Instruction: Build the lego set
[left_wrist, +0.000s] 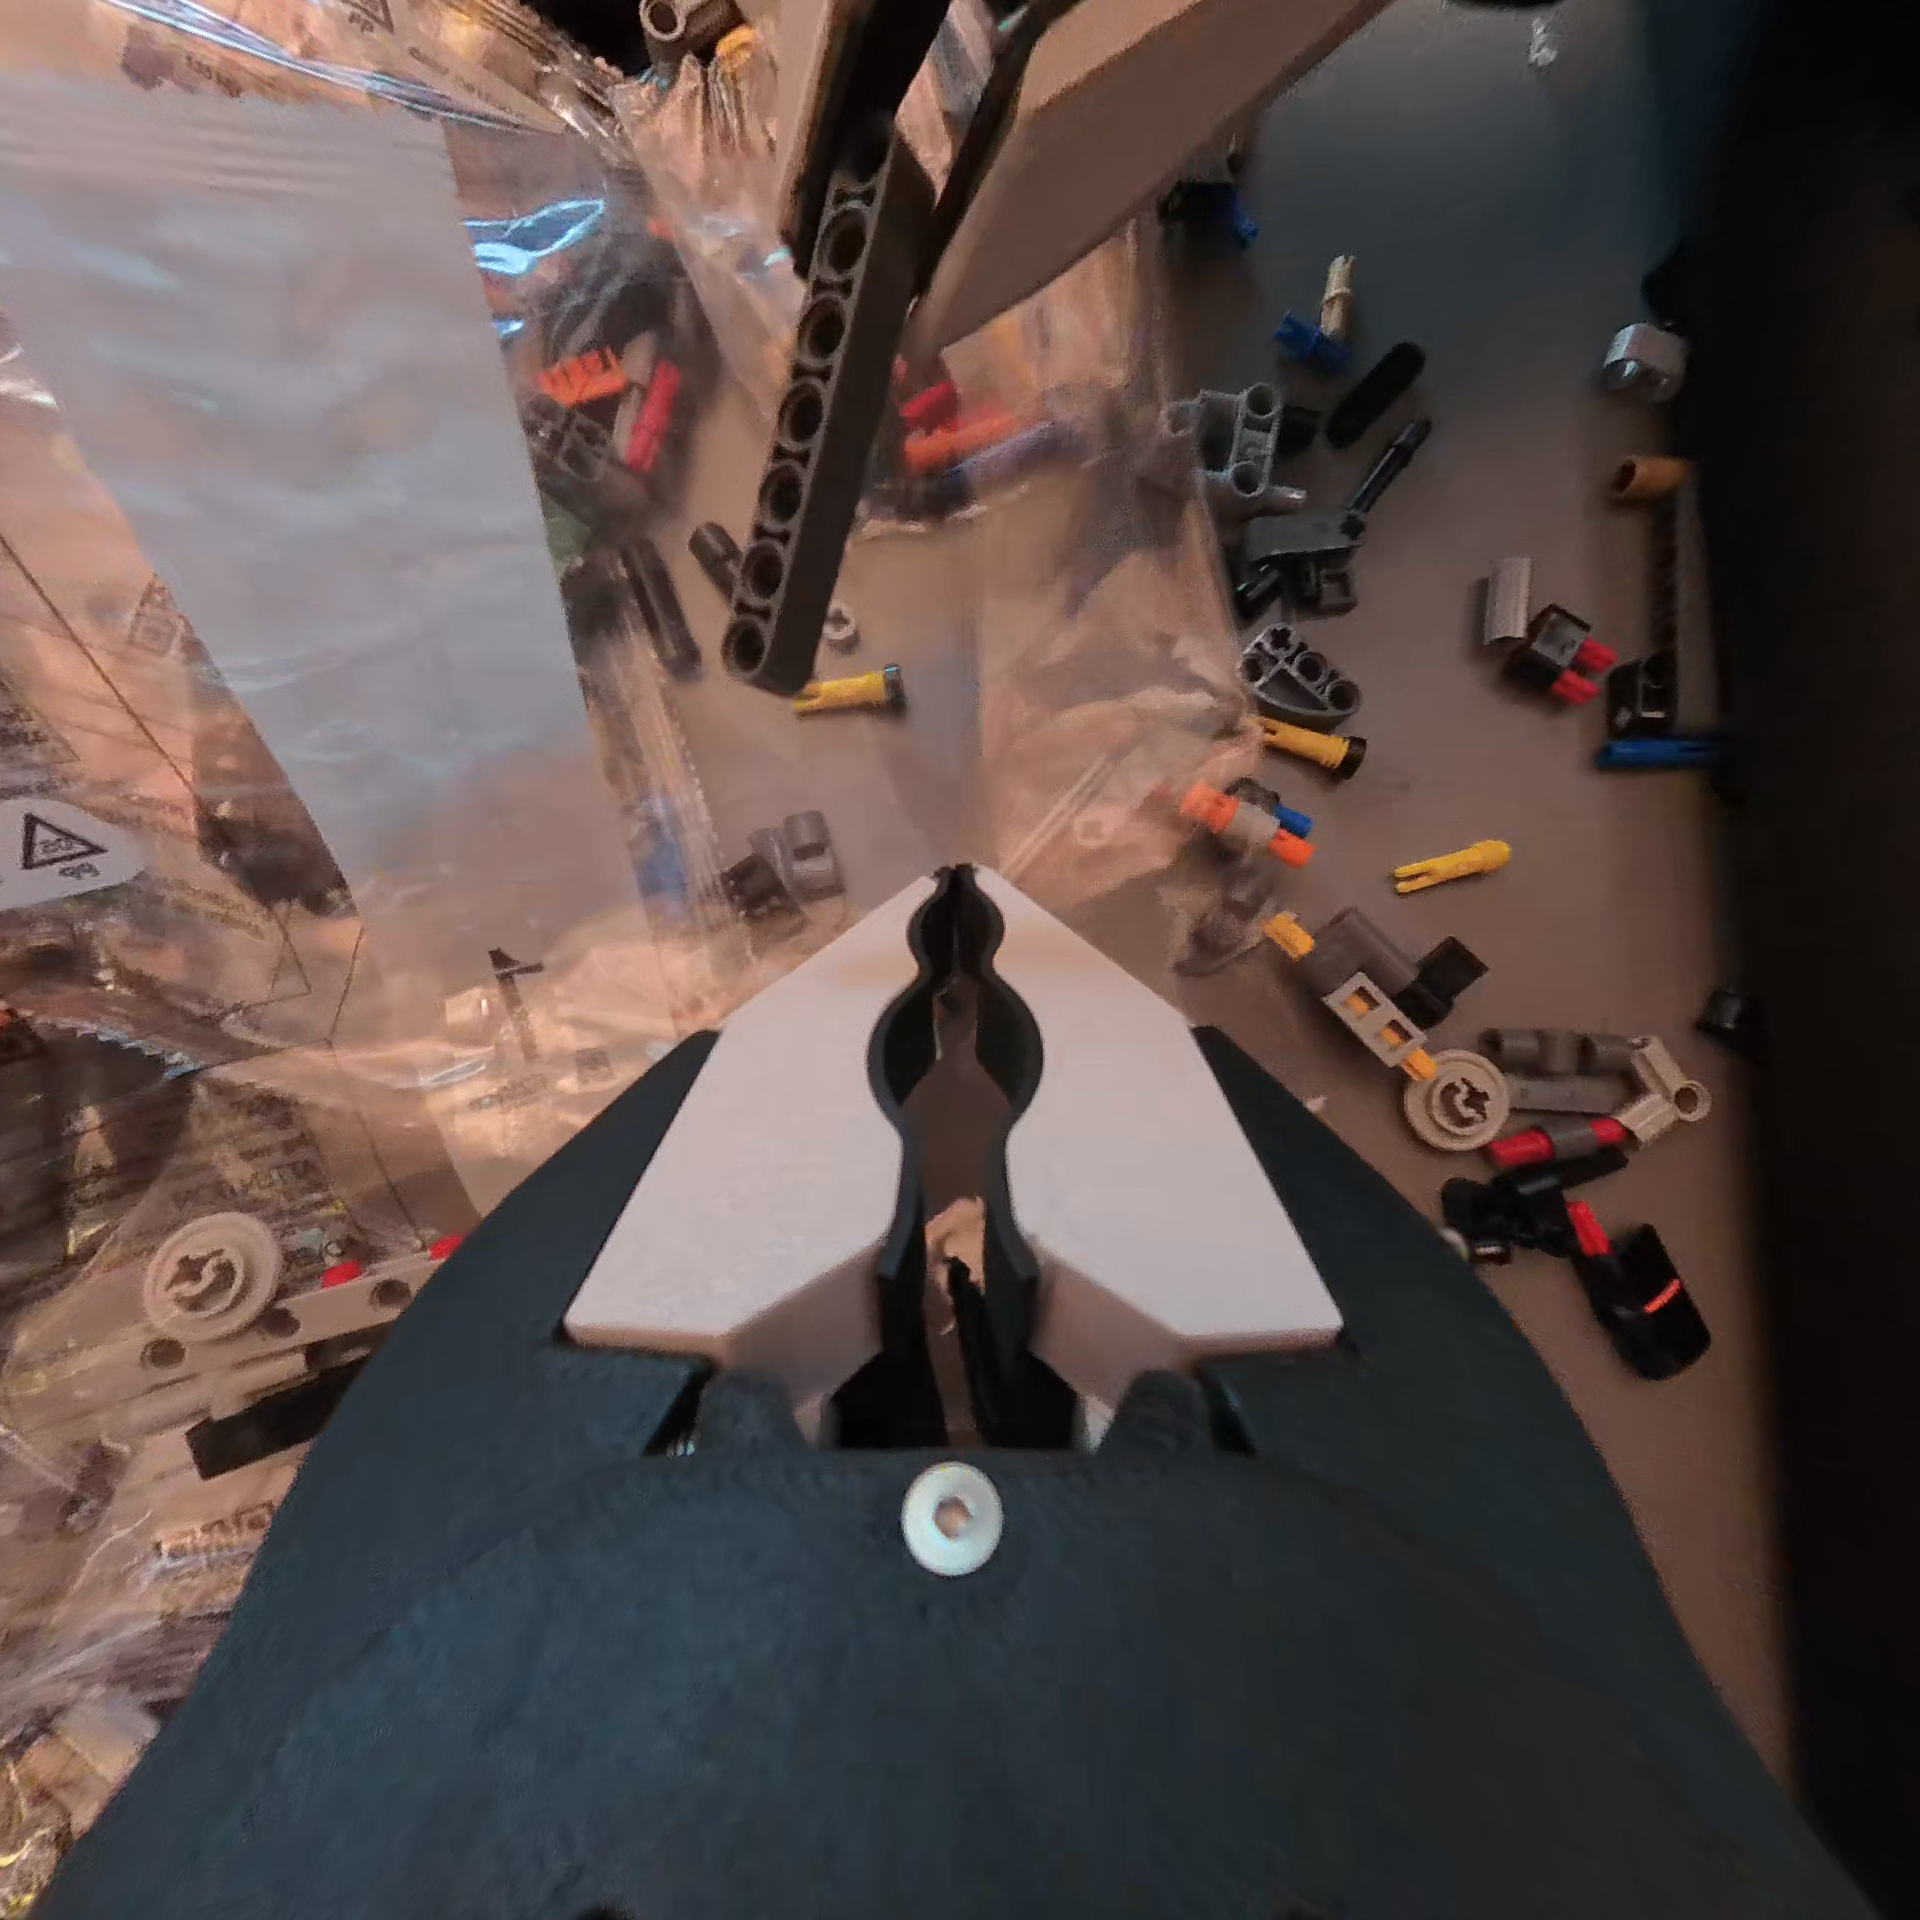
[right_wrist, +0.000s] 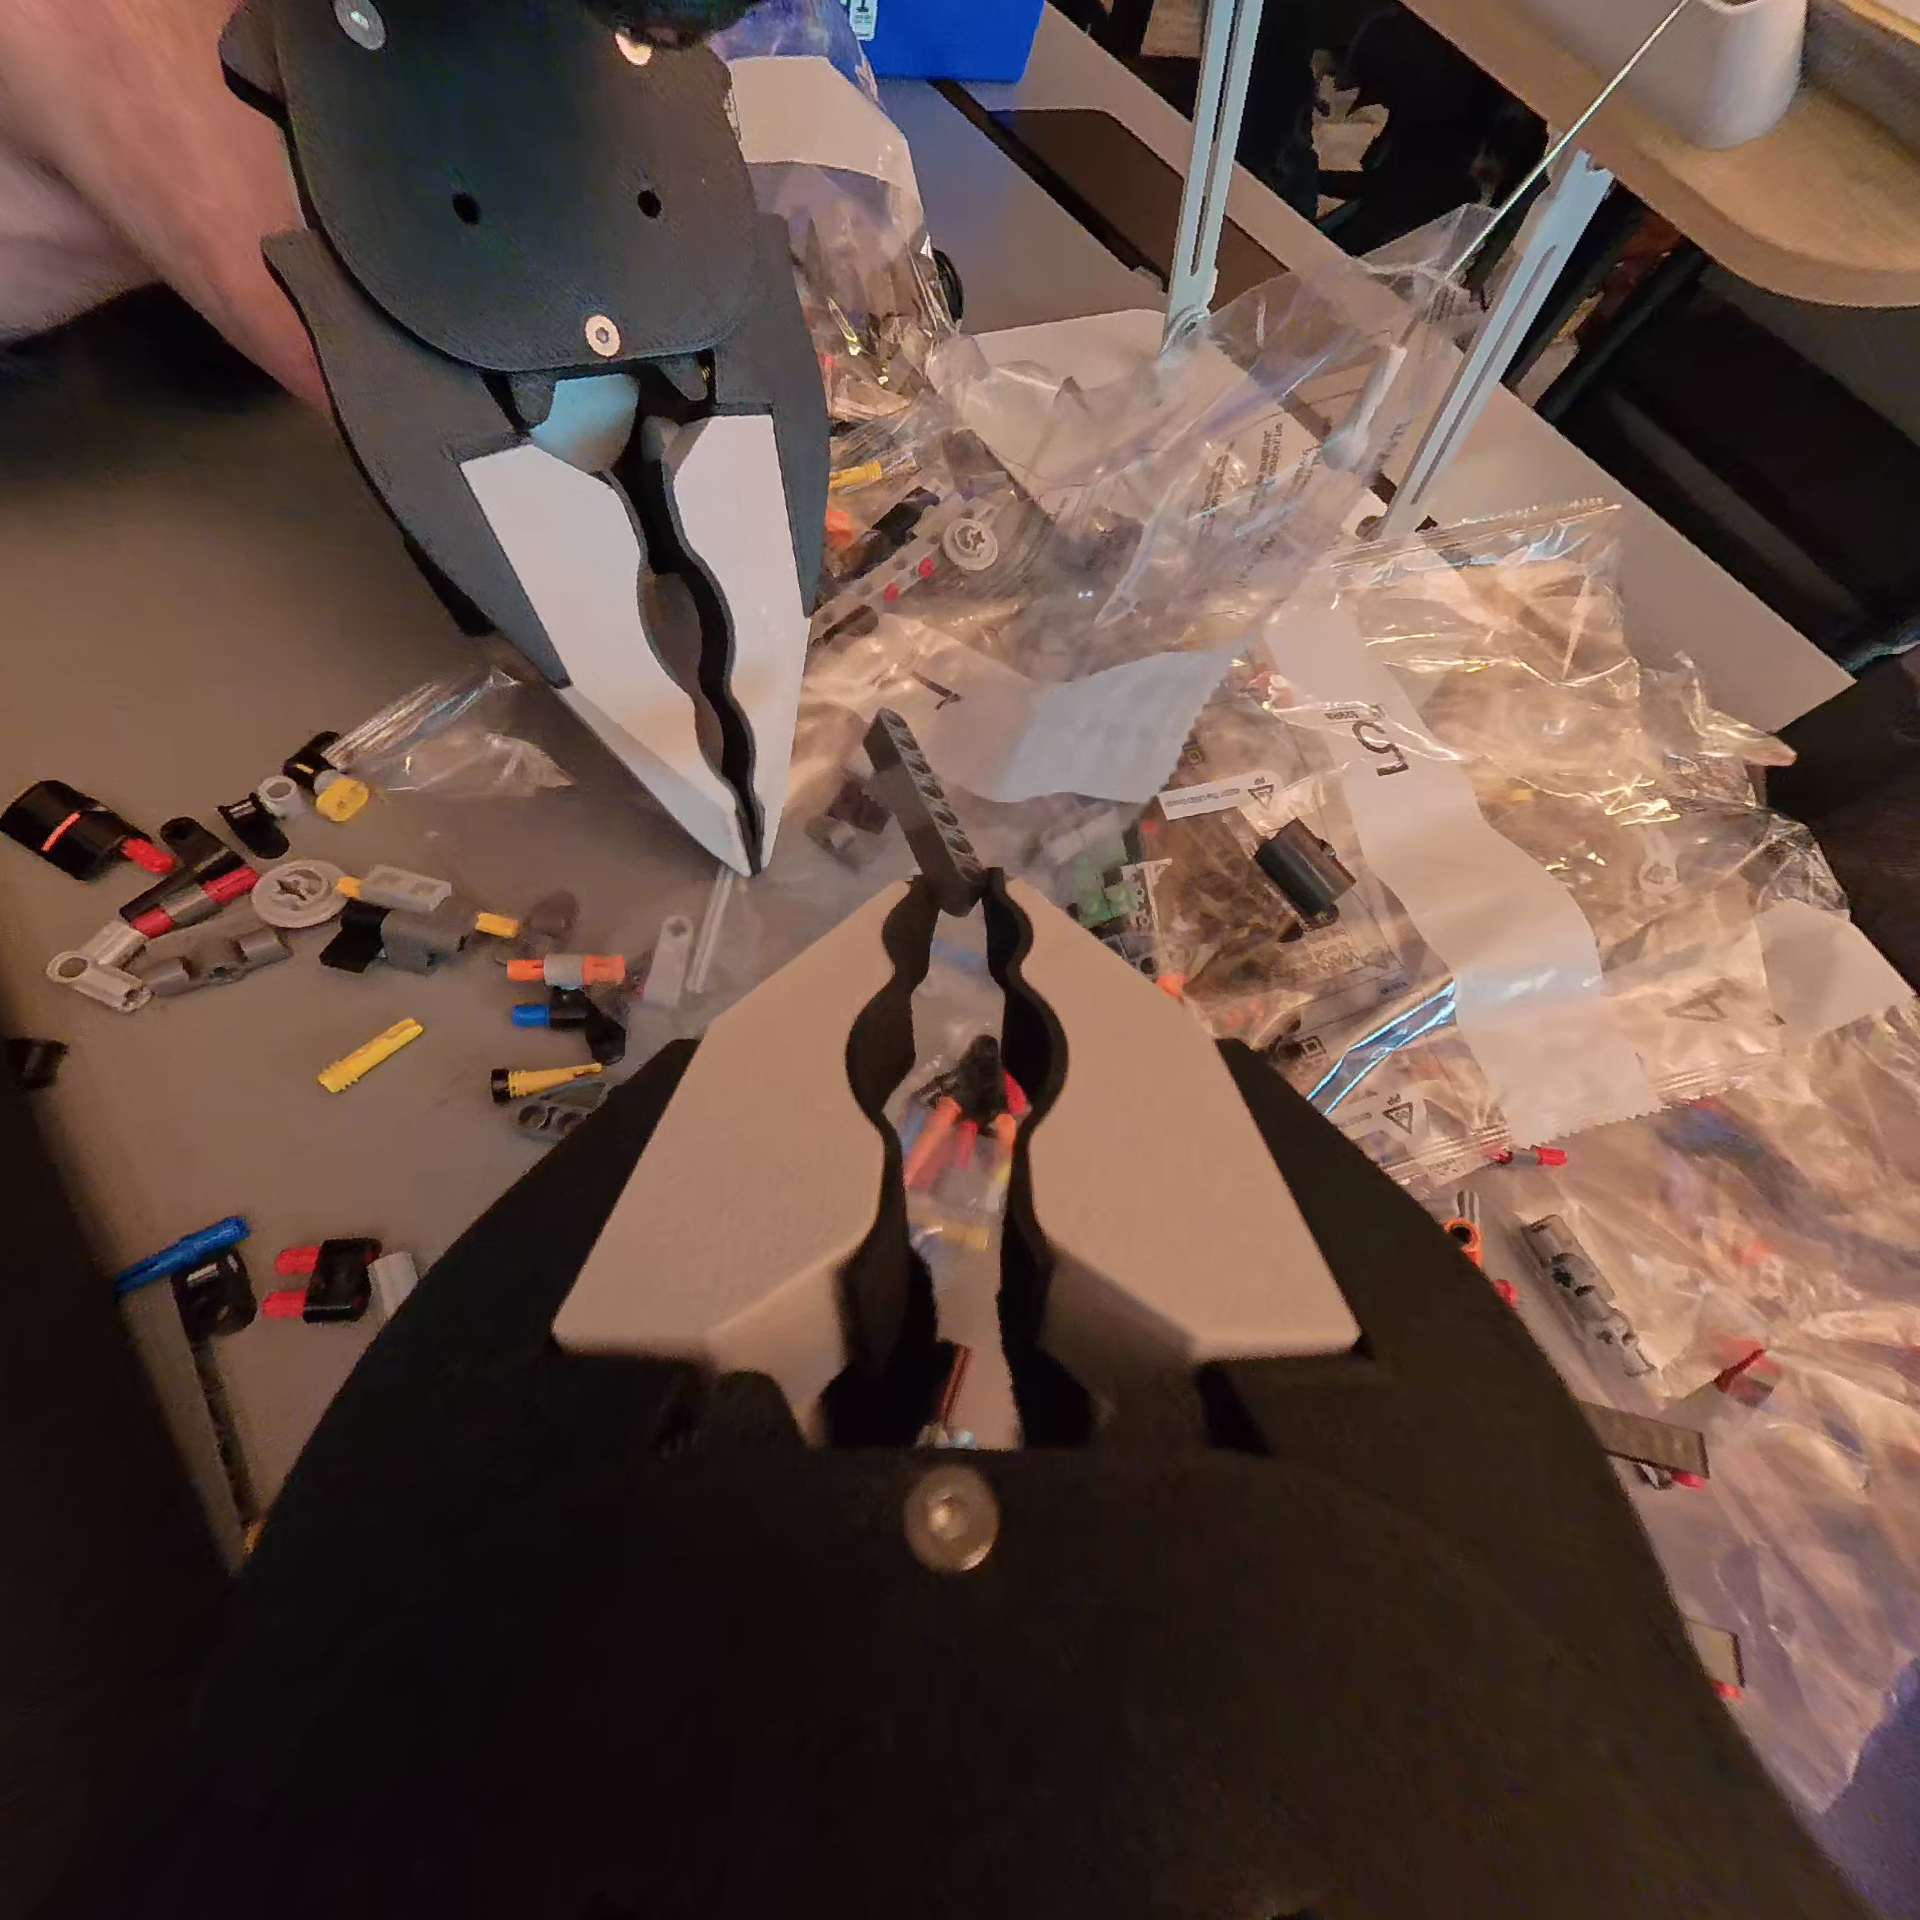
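The right claw (right_wrist: 954, 883) pinches one end of a dark grey holed beam (right_wrist: 928, 805), which juts forward and up from its tips above the crinkled plastic bags (right_wrist: 1455, 831). Just beyond and to the left, the left claw (right_wrist: 750, 844) points down at the grey surface (right_wrist: 208, 582), its jaws pressed together with nothing between them (in its own view the tips (left_wrist: 957, 876) meet cleanly). Loose pieces lie scattered on the surface to the left: a yellow pin (right_wrist: 369, 1057), an orange-ended connector (right_wrist: 566, 969), a round grey pulley (right_wrist: 299, 891) and a black part with a red stripe (right_wrist: 64, 821). Farther back, more clear bags (right_wrist: 1195, 457) are heaped around two pale metal uprights (right_wrist: 1210, 166).
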